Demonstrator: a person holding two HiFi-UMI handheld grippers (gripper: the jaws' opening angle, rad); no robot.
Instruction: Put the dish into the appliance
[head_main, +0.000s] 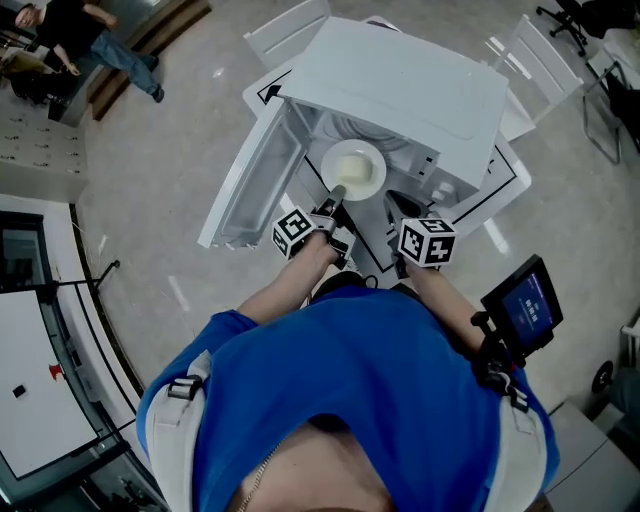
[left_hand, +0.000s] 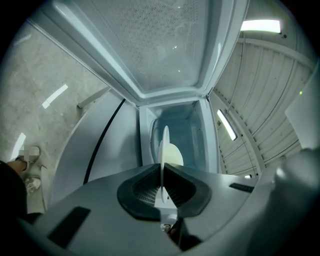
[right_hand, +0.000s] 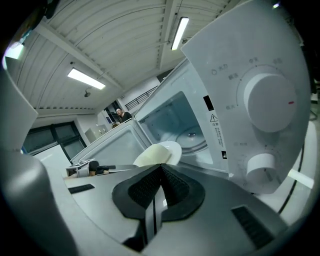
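A white microwave (head_main: 400, 85) stands with its door (head_main: 250, 180) swung open to the left. My left gripper (head_main: 335, 197) is shut on the rim of a white dish (head_main: 355, 168), held just at the mouth of the oven. In the left gripper view the dish (left_hand: 164, 150) shows edge-on between the pads, in front of the cavity (left_hand: 187, 132). My right gripper (head_main: 402, 207) sits to the dish's right, shut with nothing in it. The right gripper view shows its own closed jaws, the dish (right_hand: 160, 152), the cavity (right_hand: 187, 127) and the control knob (right_hand: 270, 102).
The microwave rests on a white table with black lines (head_main: 505, 185). White chairs (head_main: 545, 50) stand behind it. A black screen (head_main: 525, 300) sits at my right side. People (head_main: 95, 40) are at the far top left.
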